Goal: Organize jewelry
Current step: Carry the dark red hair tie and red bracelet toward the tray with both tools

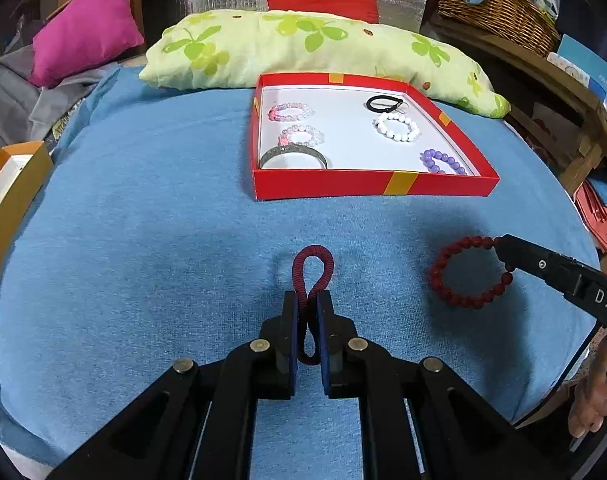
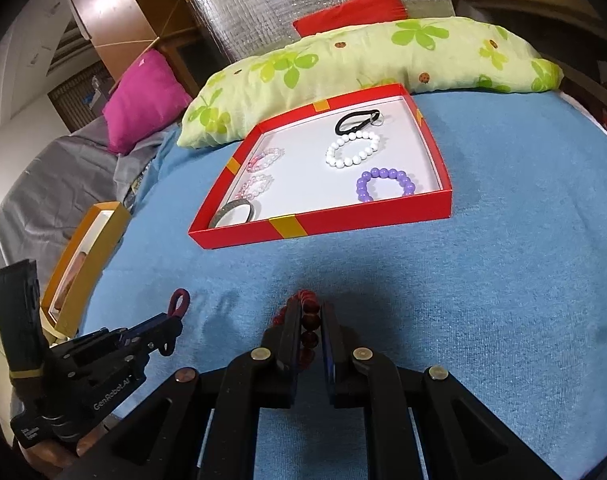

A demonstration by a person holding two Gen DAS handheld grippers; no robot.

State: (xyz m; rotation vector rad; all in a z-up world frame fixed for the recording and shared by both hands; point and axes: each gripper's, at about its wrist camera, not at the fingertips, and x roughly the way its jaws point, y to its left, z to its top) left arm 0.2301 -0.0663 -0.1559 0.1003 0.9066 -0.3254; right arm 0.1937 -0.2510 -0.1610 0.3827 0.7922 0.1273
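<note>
My left gripper [image 1: 308, 300] is shut on a dark red and blue cord loop [image 1: 312, 266], pinched into a figure eight just above the blue cloth; from the right wrist view the same gripper [image 2: 174, 319] and loop [image 2: 179, 300] show at the lower left. The right gripper [image 2: 308, 310] is shut on a dark red bead bracelet [image 2: 308, 320]; in the left wrist view this bracelet [image 1: 463, 276] hangs as a ring from the right gripper [image 1: 503, 254]. Beyond both lies a red box [image 1: 323, 189] [image 2: 383, 220] holding several bracelets, a black hair tie [image 1: 383, 103] and a metal bangle [image 1: 293, 157].
A green leaf-print pillow [image 1: 303, 48] lies behind the box, with a pink cushion [image 1: 83, 28] at far left. An orange box [image 1: 15, 200] [image 2: 87, 256] sits at the cloth's left edge. Wooden shelving with a wicker basket [image 1: 499, 4] stands at right.
</note>
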